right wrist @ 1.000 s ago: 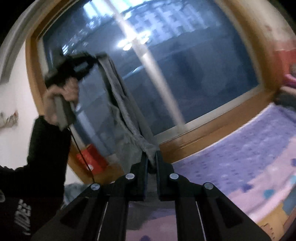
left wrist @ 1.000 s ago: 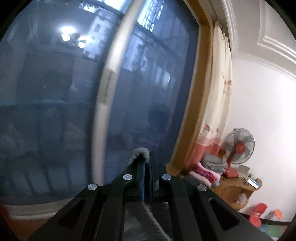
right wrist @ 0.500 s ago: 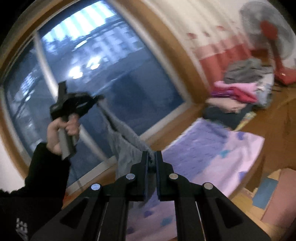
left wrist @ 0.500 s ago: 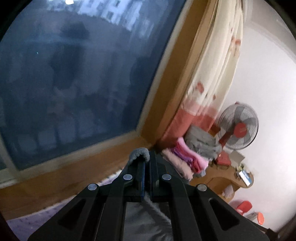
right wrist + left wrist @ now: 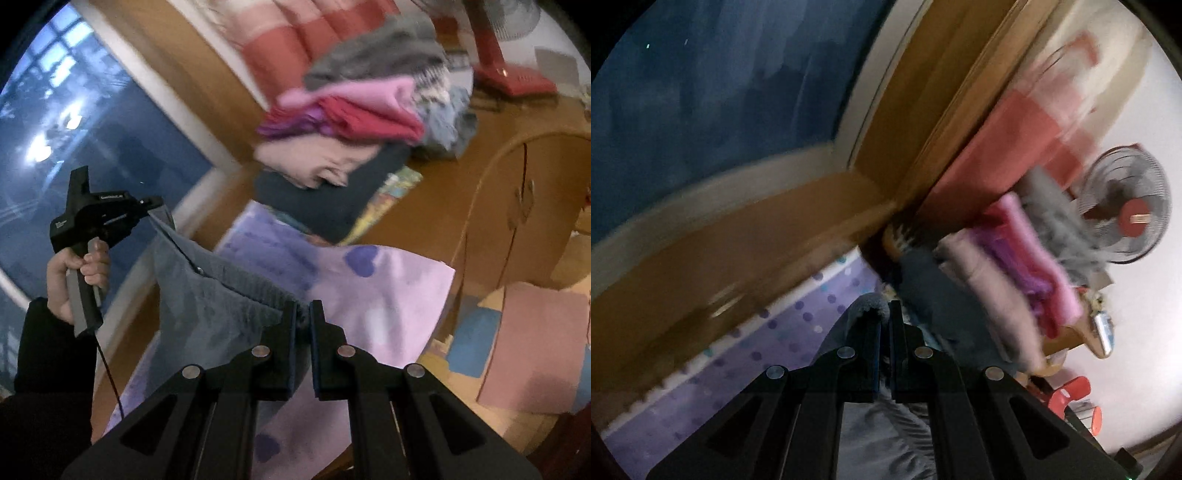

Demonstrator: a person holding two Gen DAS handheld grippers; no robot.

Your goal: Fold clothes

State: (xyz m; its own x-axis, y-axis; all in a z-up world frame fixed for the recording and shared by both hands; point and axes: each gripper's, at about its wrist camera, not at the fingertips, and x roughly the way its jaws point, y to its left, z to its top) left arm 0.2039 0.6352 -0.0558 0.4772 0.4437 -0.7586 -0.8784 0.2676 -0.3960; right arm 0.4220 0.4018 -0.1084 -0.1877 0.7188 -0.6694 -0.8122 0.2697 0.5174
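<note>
A grey-blue fleecy garment (image 5: 218, 314) hangs stretched between both grippers above a purple dotted mat (image 5: 388, 295). My right gripper (image 5: 303, 314) is shut on one end of its ribbed edge. My left gripper (image 5: 155, 206), held in a hand at the left of the right wrist view, is shut on the other end. In the left wrist view my left gripper (image 5: 884, 314) pinches a fold of the same garment (image 5: 868, 304), and more of its cloth lies below the jaws.
A pile of folded clothes (image 5: 351, 110) in pink, red, purple and grey lies on a wooden ledge by the window (image 5: 74, 129). A red fan (image 5: 1126, 214) stands behind it. A wooden cabinet (image 5: 517, 206) and coloured floor tiles (image 5: 532, 347) are at right.
Both grippers swung down and to the right with the garment, from facing the dark window to facing the mat and the clothes pile. Both grips held.
</note>
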